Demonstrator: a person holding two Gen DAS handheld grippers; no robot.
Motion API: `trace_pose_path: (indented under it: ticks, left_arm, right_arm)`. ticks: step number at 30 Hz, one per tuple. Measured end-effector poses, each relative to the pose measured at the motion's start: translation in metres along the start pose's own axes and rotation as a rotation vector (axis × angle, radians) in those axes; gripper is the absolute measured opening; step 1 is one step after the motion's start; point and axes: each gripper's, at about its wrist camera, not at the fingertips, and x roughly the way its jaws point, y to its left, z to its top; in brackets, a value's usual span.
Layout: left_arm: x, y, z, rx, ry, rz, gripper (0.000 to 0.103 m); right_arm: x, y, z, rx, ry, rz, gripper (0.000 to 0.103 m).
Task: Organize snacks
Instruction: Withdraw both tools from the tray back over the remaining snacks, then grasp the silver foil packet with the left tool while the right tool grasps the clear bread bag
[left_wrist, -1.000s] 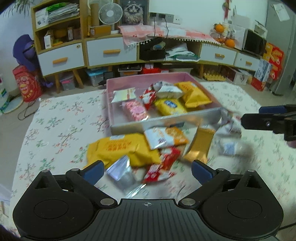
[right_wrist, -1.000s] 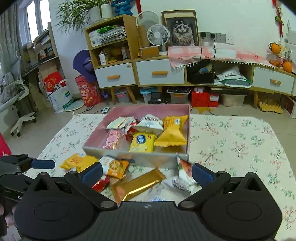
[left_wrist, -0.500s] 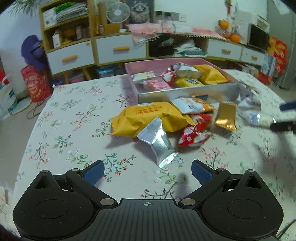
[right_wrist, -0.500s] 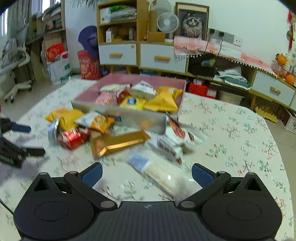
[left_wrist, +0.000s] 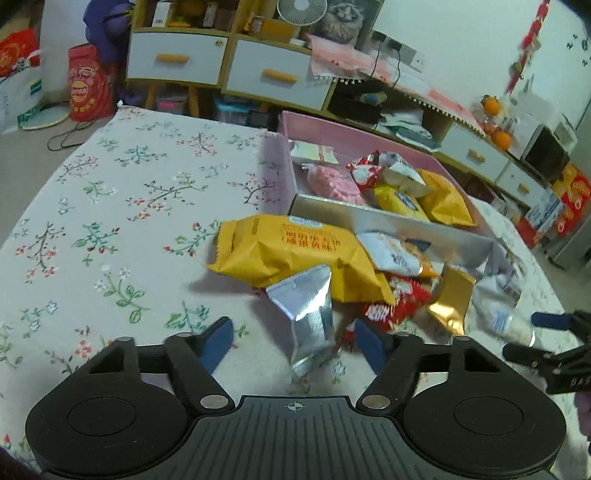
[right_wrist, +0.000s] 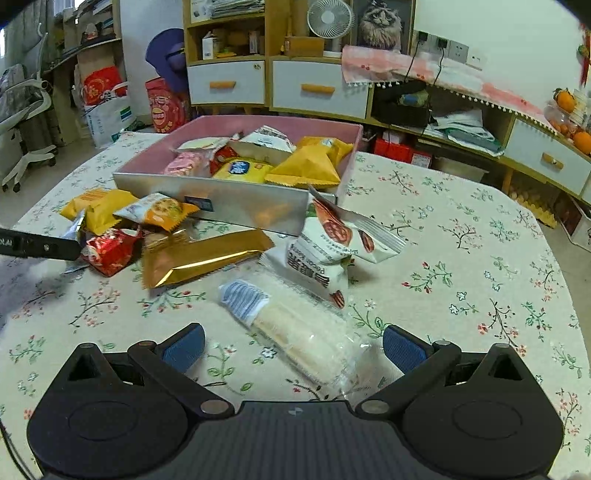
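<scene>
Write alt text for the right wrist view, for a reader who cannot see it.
The open right gripper hovers low over a clear-wrapped pack of pale wafers lying on a flowered tablecloth. Beyond it, loose snack packets, including a gold packet, lie before a pink box already holding snacks.

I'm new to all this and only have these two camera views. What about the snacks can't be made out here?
- Red packet, left wrist view: mostly buried under the big yellow bag, so its full label is hidden.
- Silver pouch, left wrist view: plain foil side up, contents unknown.
- Clear cracker sleeve, right wrist view: its near end passes behind the right gripper.
- Pink box: the lowest snacks are covered by those on top.
</scene>
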Motion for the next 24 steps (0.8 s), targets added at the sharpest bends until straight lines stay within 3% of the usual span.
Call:
trace_pose_path:
  ticks: [3, 7, 9, 13, 16, 19, 24]
  left_arm:
    - [0.004, -0.001, 0.004, -0.012, 0.002, -0.010, 0.041]
    - [0.007, -0.007, 0.005, 0.013, 0.022, -0.009, 0.022]
    - [0.008, -0.009, 0.006, 0.037, 0.040, -0.002, 0.021]
    - [0.004, -0.013, 0.009, 0.102, 0.113, -0.003, 0.020]
    - [-0.002, -0.017, 0.007, 0.164, 0.174, 0.006, 0.020]
    - [-0.011, -0.019, 0.001, 0.231, 0.216, 0.008, 0.020]
    - [-0.021, -0.028, -0.011, 0.345, 0.209, 0.027, 0.023]
  right_arm:
    - [0.006, -0.003, 0.000, -0.006, 0.008, 0.016, 0.074]
    - [0.009, -0.003, -0.001, -0.015, 0.014, 0.008, 0.069]
    - [0.007, -0.003, -0.001, -0.016, 0.013, 0.019, 0.063]
    - [0.003, 0.001, -0.001, -0.028, 0.024, 0.058, 0.041]
    - [-0.002, 0.009, 0.000, -0.048, 0.034, 0.084, 0.031]
    - [-0.006, 0.020, -0.001, -0.079, 0.051, 0.108, 0.028]
    - [-0.013, 0.041, 0.000, -0.091, 0.084, 0.178, 0.028]
